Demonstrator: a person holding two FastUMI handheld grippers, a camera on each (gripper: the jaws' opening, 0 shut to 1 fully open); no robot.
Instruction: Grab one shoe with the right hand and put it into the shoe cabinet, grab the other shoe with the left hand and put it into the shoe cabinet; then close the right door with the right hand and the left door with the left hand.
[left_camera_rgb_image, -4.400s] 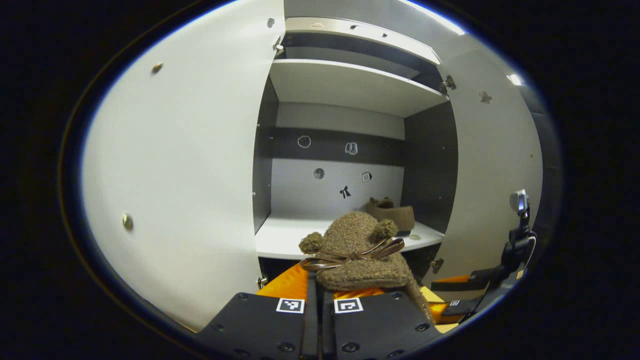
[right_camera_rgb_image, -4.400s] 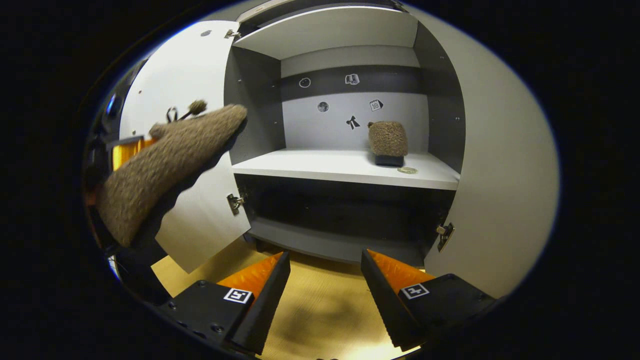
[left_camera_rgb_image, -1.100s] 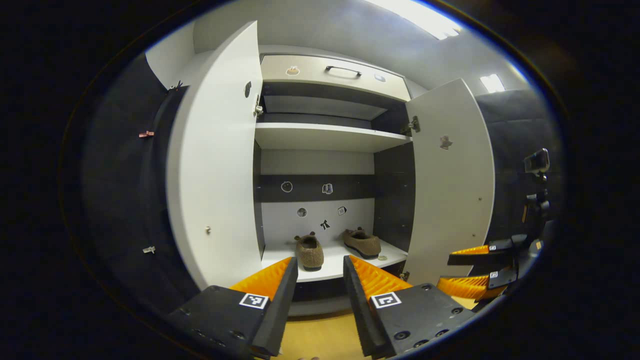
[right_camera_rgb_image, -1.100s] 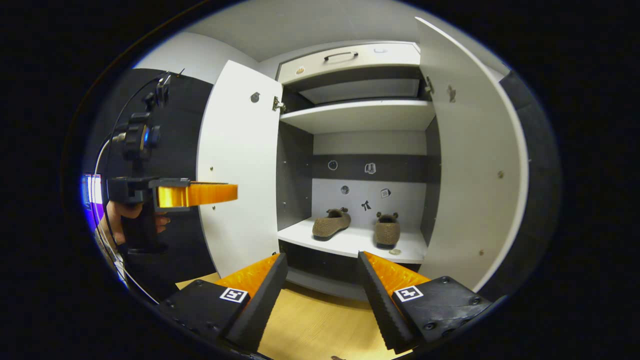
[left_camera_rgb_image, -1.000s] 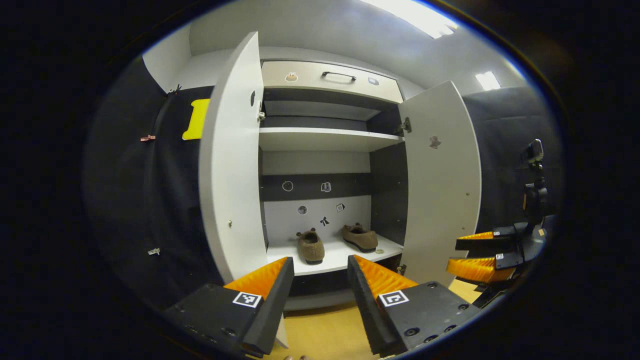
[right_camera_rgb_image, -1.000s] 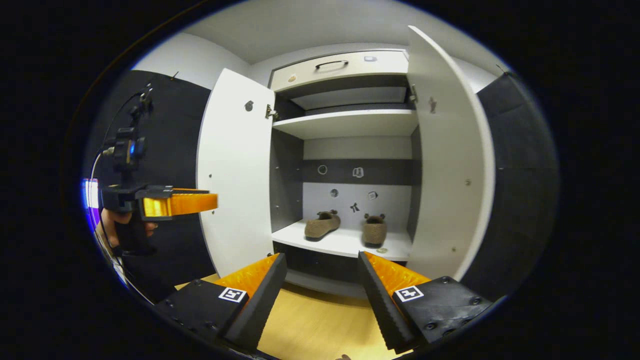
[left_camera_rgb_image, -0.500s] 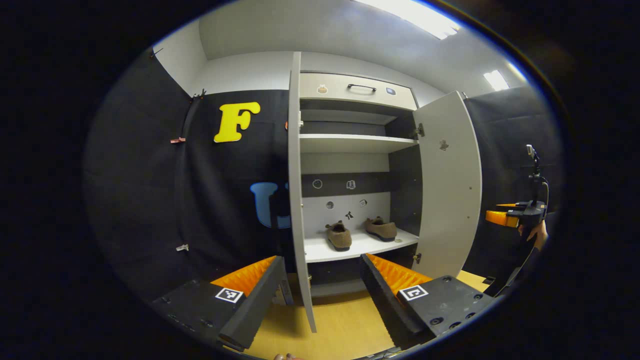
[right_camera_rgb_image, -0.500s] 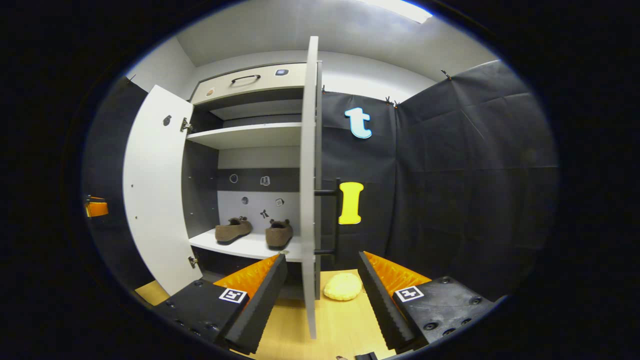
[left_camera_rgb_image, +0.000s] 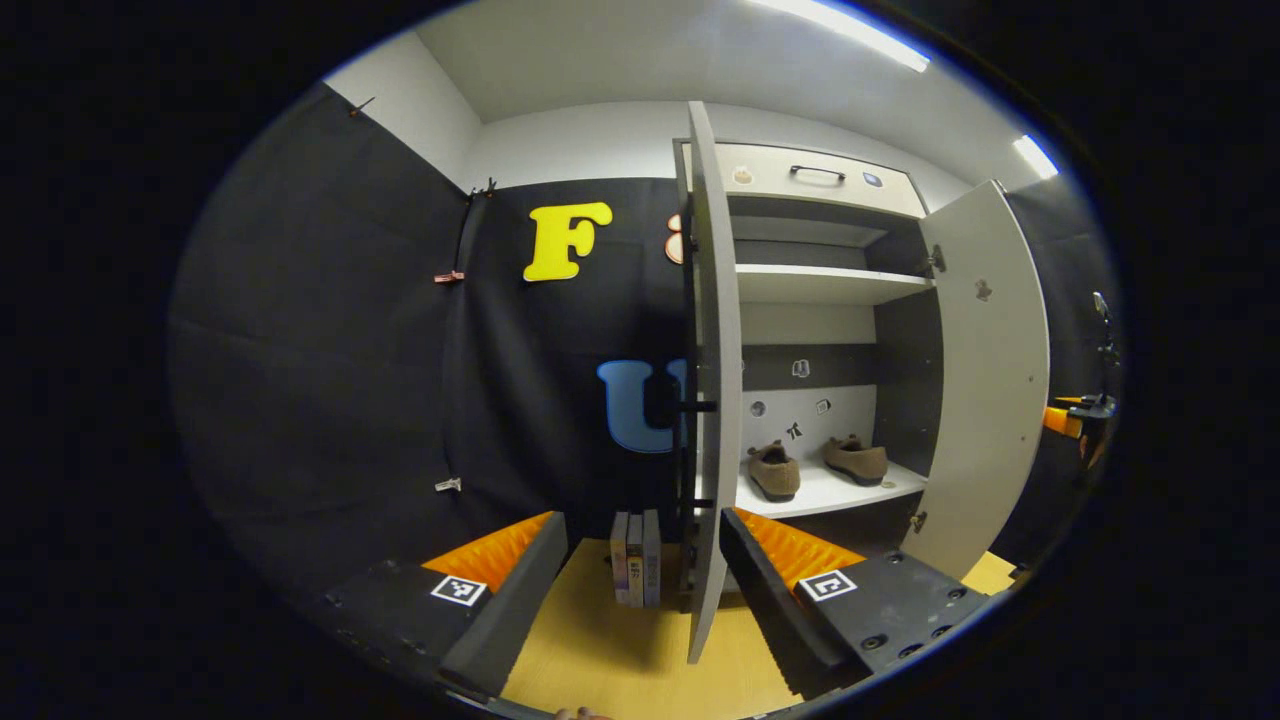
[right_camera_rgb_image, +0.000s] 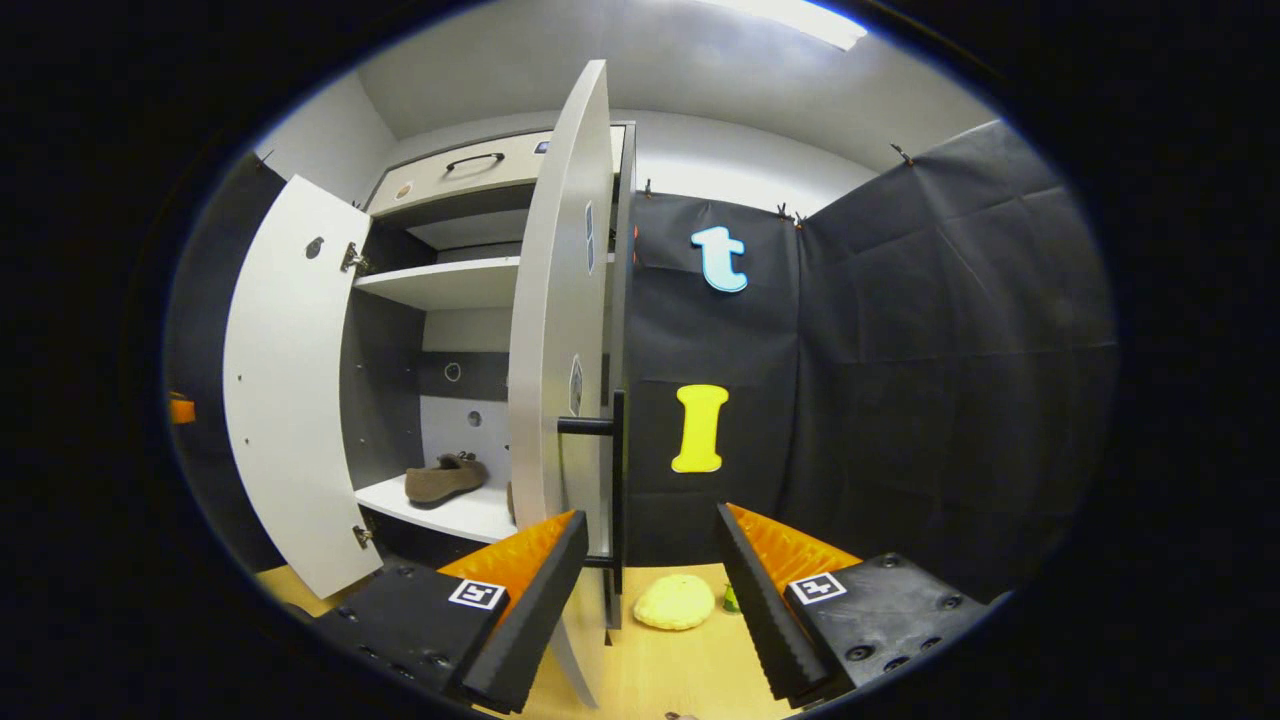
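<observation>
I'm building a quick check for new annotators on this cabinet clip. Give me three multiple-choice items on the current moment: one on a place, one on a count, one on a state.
1. Where are the shoes?
A. on the floor
B. on a white shelf inside the shoe cabinet
C. in the top drawer

2. How many shoes lie in the cabinet in the left gripper view?
A. one
B. two
C. three

3. How do the cabinet doors stand?
A. both open
B. both shut
C. one shut, one open

Answers: 1 B, both rest on the shelf; 2 B, a pair lies side by side; 3 A, the left door and the right door both stand swung out, and both claws, left and right, are open and empty.
</observation>
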